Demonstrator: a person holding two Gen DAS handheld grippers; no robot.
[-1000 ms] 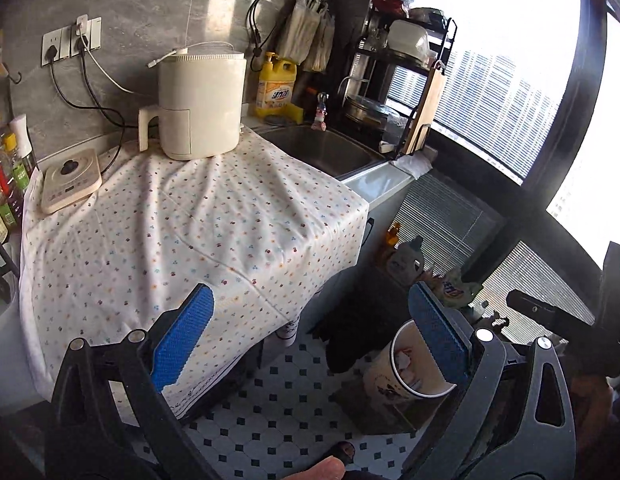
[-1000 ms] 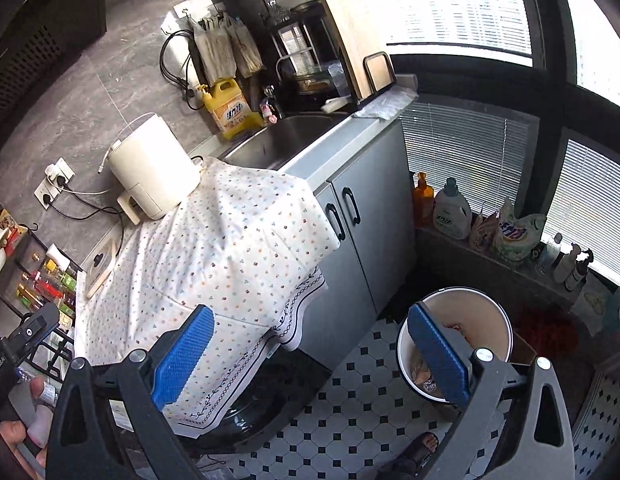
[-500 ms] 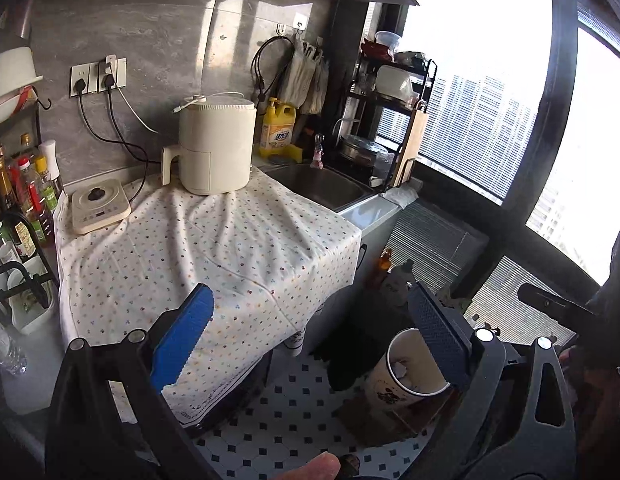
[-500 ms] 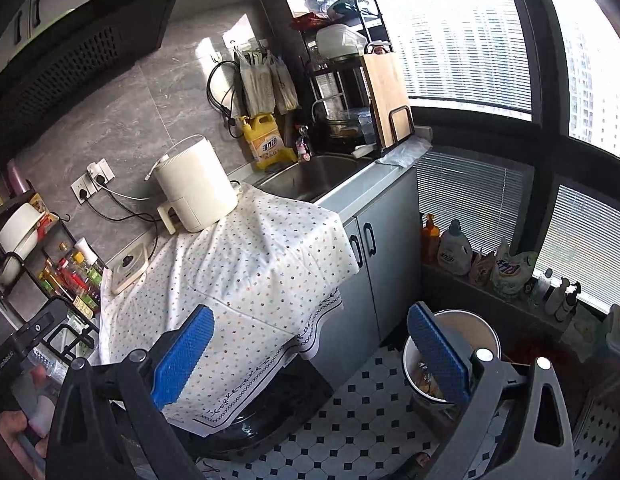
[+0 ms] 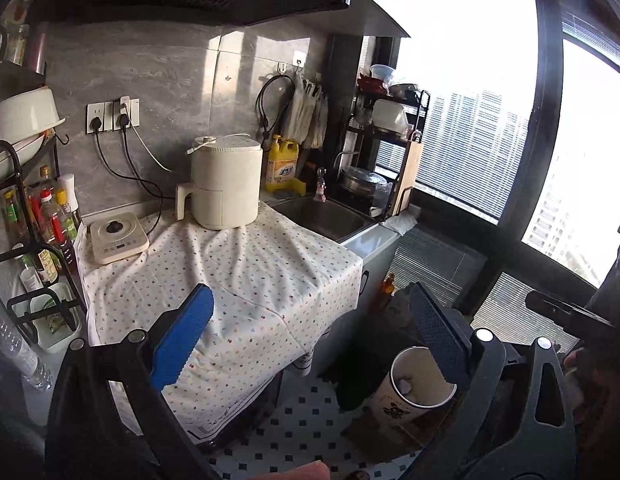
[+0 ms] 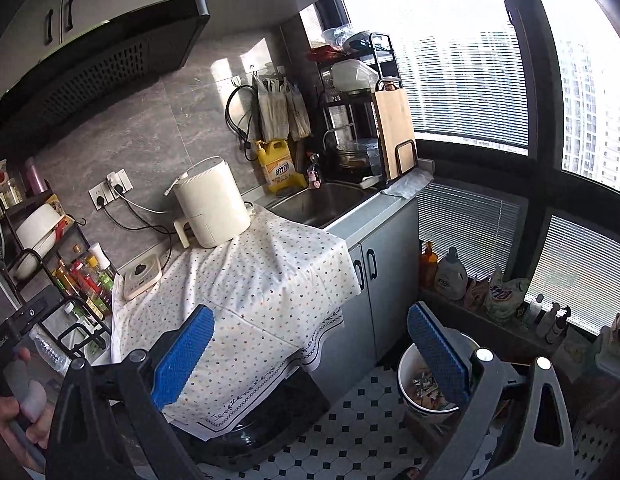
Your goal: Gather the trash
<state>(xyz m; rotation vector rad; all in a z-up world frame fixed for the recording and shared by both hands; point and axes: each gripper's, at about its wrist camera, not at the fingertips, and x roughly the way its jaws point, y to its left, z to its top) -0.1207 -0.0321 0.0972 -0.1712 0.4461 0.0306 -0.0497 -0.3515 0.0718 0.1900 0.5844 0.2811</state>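
Trash bin [image 6: 425, 390] sat on the tiled floor by the grey cabinet [image 6: 383, 276], scraps inside. My left gripper [image 5: 310, 340] and right gripper [image 6: 310, 350] were both spread wide and empty, over the dotted tablecloth [image 5: 238, 276]. Air fryer [image 5: 226, 182] stood further back, next to the sink [image 6: 321, 200].

Two matching handheld grippers, left gripper [image 5: 310, 336] and right gripper [image 6: 310, 344]: black angular frames with triangular cut-outs, silver round screw heads at the joints, blue ribbed pads [image 6: 182, 356] lining each finger's inner face.
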